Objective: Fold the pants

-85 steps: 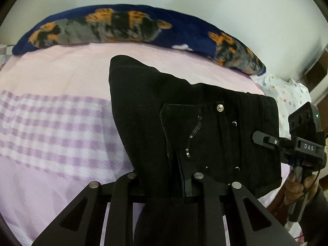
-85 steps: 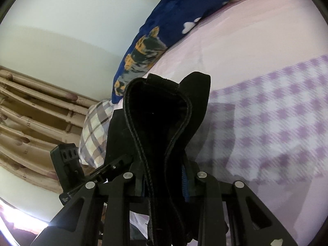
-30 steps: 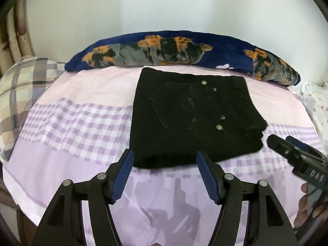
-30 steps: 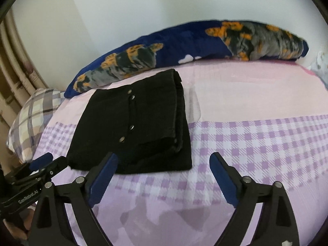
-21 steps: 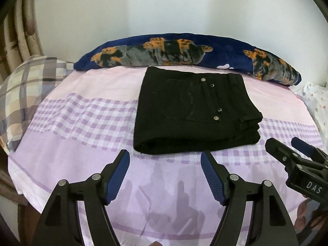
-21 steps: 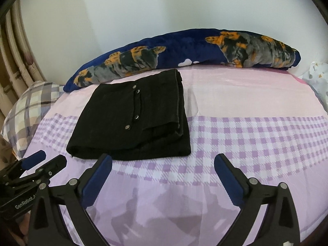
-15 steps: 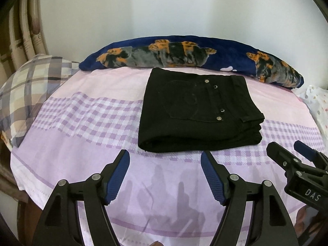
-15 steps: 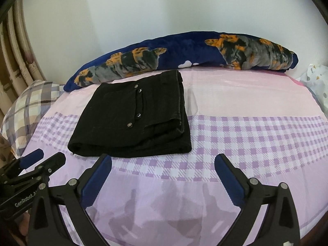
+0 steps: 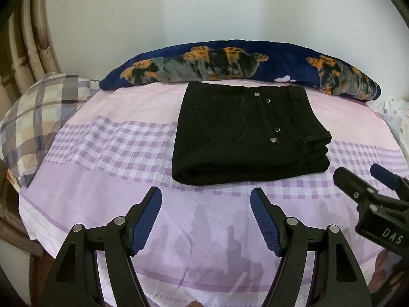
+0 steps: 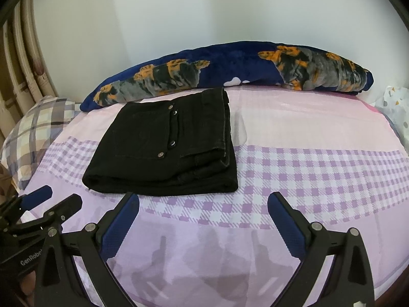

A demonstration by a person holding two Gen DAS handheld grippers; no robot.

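The black pants (image 9: 245,133) are lying folded into a thick rectangle on the lilac checked bedsheet (image 9: 107,148), a back pocket and a row of metal studs facing up; in the left wrist view they are sitting at about twelve o'clock from the left gripper (image 9: 205,220), clear of its blue pads; in the right wrist view they are sitting at about eleven o'clock from the right gripper (image 10: 203,220), their near edge just beyond the left-hand fingertip.

The left gripper is standing open with nothing between its fingers; the right gripper is gaping wider, its jaws having just been opening, and it too is holding nothing; both are hanging over bare sheet, casting soft shadows on it.

A long navy pillow (image 10: 230,69) with orange and grey patches is lying along the wall at twelve o'clock, touching or nearly touching the far edge of the pants; a plaid pillow (image 9: 38,117) is resting at nine o'clock; a spotted white cloth (image 10: 396,105) is peeking in at three o'clock.
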